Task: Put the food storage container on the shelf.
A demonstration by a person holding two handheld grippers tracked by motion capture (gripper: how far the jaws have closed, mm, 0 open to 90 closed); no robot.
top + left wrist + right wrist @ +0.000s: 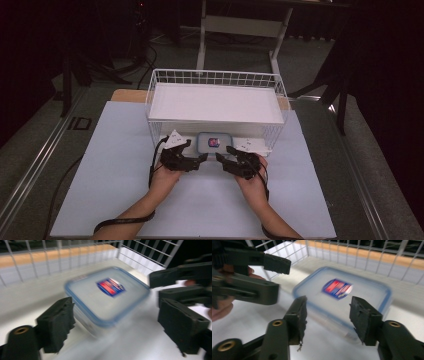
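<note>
A clear plastic food box with a blue-rimmed lid and a red and blue label [214,142] [107,296] [344,296] lies flat under the wire rack's shelf, at its open front. My left gripper [202,159] [116,325] is open just in front of the box's left corner, its jaws wide apart with the corner between them. My right gripper [222,159] [328,316] is open too, facing the box's near right corner without touching it. Each gripper view shows the other gripper close by at its edge. Both gripper views are blurred by motion.
A white wire rack [150,90] with a white shelf [215,102] stands at the table's far middle, above the box. A pale blue-white mat [115,165] covers the table. Cables trail from both grippers toward the near edge. A table frame and dark stands lie beyond.
</note>
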